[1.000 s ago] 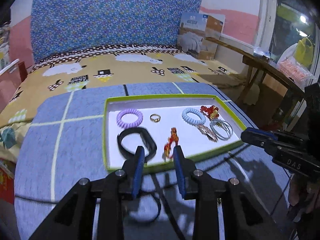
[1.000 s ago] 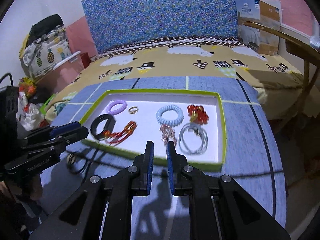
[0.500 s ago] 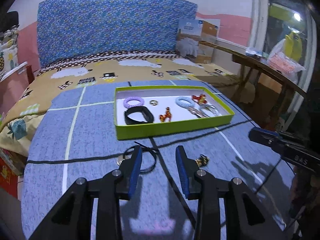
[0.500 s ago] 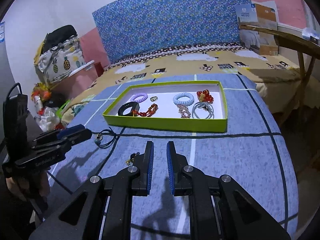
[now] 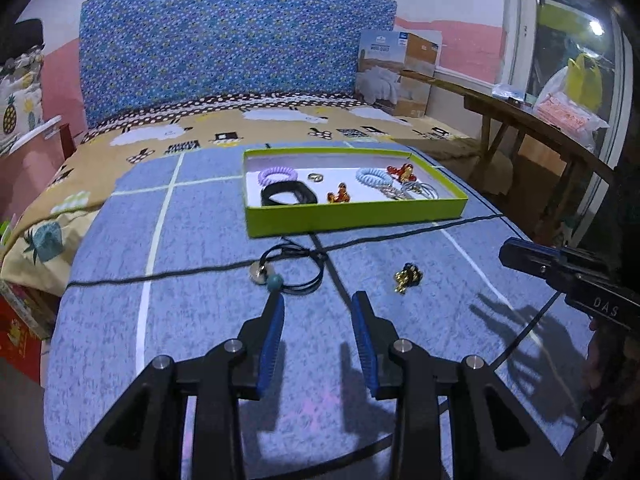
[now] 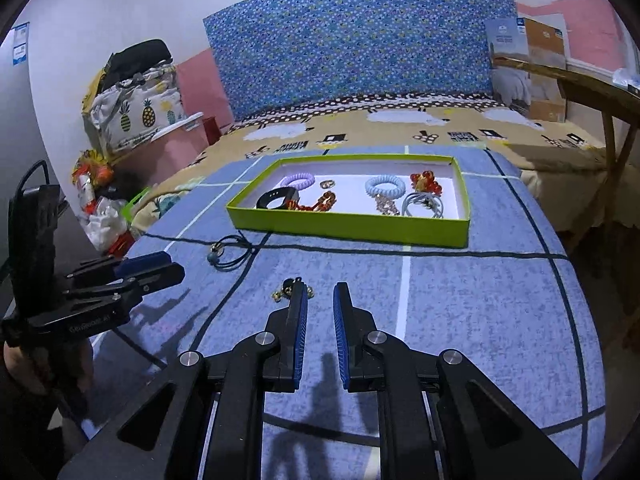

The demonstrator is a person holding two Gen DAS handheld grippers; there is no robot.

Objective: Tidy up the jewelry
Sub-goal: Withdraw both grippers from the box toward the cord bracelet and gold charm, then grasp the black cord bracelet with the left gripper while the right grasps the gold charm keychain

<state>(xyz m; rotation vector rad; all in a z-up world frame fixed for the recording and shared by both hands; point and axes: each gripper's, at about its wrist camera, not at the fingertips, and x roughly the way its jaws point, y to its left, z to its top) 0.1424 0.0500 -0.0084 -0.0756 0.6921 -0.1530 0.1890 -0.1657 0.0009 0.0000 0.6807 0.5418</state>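
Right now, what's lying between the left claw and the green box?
In the left wrist view, a black cord necklace lies between the left gripper and green tray.

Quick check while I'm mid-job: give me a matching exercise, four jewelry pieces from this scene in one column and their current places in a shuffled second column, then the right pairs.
Things:
1. black cord necklace
2. gold charm
3. purple coil hair tie
4. black band

Places:
A. in the green tray, far left corner
B. on the blue cloth, just ahead of the left gripper
C. in the tray, near left, by the front wall
D. on the blue cloth, by the right gripper, outside its left fingertip

Pairs: 1-B, 2-D, 3-A, 4-C
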